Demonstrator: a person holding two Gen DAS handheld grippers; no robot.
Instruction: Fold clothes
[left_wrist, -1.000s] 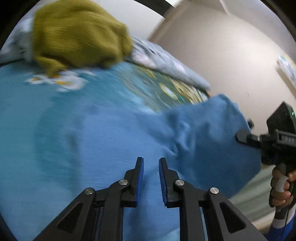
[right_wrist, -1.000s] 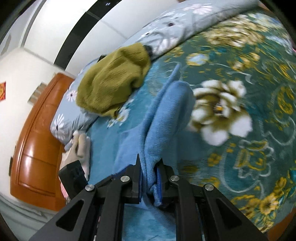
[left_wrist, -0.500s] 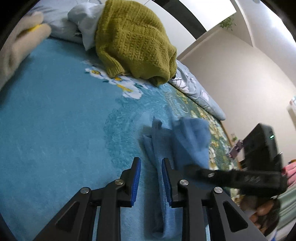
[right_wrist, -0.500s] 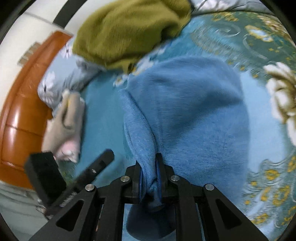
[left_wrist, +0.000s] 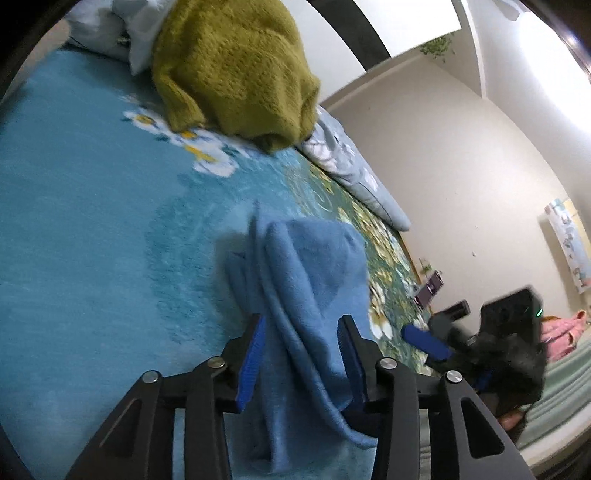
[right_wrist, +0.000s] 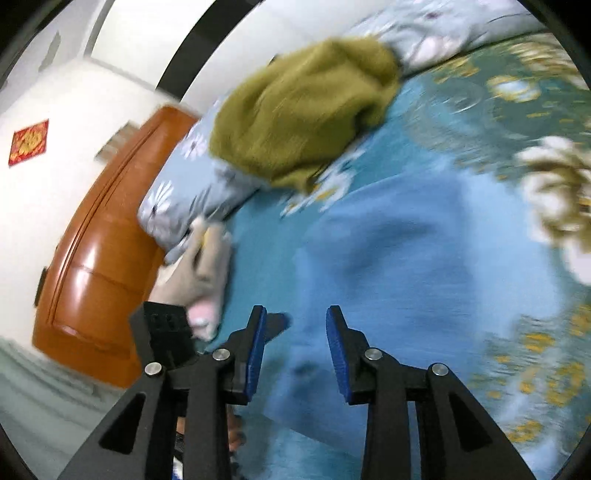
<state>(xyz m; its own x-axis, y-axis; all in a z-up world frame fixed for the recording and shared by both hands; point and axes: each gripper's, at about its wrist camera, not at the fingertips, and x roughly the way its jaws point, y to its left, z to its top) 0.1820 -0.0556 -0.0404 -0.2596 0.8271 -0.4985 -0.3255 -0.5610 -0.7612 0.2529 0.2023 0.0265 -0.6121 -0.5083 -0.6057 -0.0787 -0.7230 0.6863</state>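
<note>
1. Now my left gripper (left_wrist: 301, 323) sits low in the middle of the left wrist view. Its jaws are opening, and the soft blue knitted cloth (left_wrist: 306, 280) lies bunched between them, but the pads are not pressing on it.
2. My right gripper (right_wrist: 295, 314) is low in the middle of the right wrist view. Its jaws are opening too, with the same blue cloth (right_wrist: 399, 280) spread under and between them, loose.
3. The blue cloth lies on the teal bed cover with white and yellow flowers (left_wrist: 92, 206).
4. A fuzzy olive-green knitted sweater (left_wrist: 236, 66) sits at the top of the left view, partly on a pale grey flowered pillow (left_wrist: 354, 173).
5. An orange wooden headboard (right_wrist: 99, 266) fills the left side of the right view.
</note>
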